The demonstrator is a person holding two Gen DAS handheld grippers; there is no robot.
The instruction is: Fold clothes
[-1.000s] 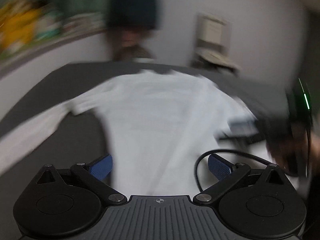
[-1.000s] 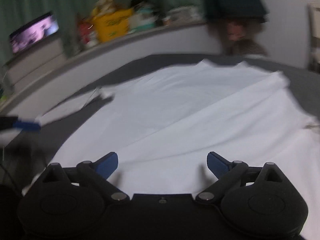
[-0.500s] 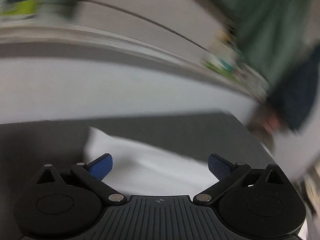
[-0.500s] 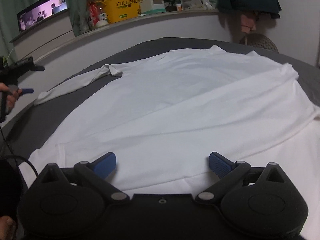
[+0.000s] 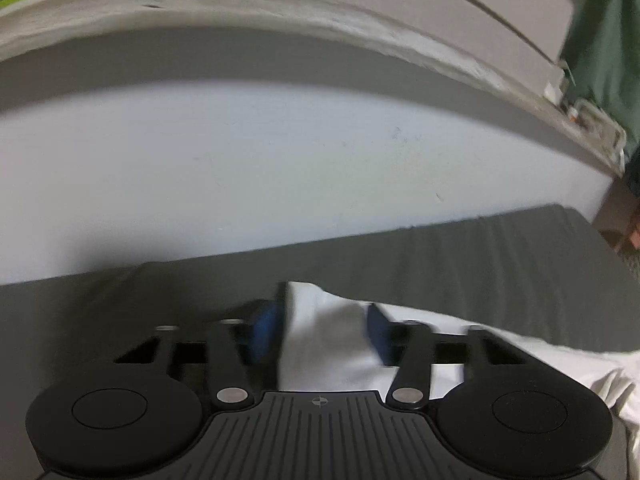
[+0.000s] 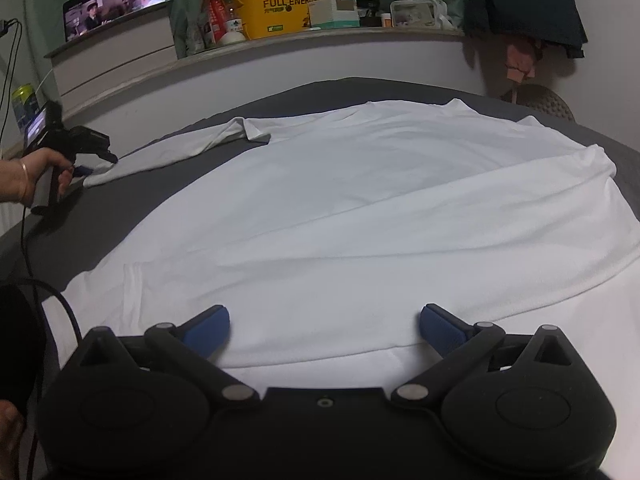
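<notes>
Jaws are told first: those of the left gripper (image 5: 320, 328) are drawn narrow around the cuff end of the sleeve, with white cloth filling the gap between the blue pads; whether the pads already pinch it cannot be told through the blur. Those of the right gripper (image 6: 324, 324) are spread wide and hold nothing, poised low over the hem region of the garment.

A dark grey bed sheet (image 6: 132, 208) carries everything. On it a large white long-sleeved shirt (image 6: 360, 200) is spread nearly flat, its body reaching from 6 o'clock in the right wrist view up toward 12 o'clock, with a diagonal overlap of cloth running from 8 o'clock to 2 o'clock. A long white sleeve (image 6: 180, 150) stretches out from the shoulder toward 9 o'clock, its long axis lying roughly crosswise to the body, and its cuff end is met by the left gripper, held in the person's hand (image 6: 38, 172) at the 9 o'clock edge. In the left wrist view the cuff (image 5: 320, 320) lies dead ahead at 12 o'clock, between the pads, the sleeve trailing off toward 4 o'clock.

The sleeve is judged the part in hand: the left gripper is at it, the right well apart. Were it carried over the body, the path would run from 9 o'clock toward 3 o'clock along the sleeve's own axis.
</notes>
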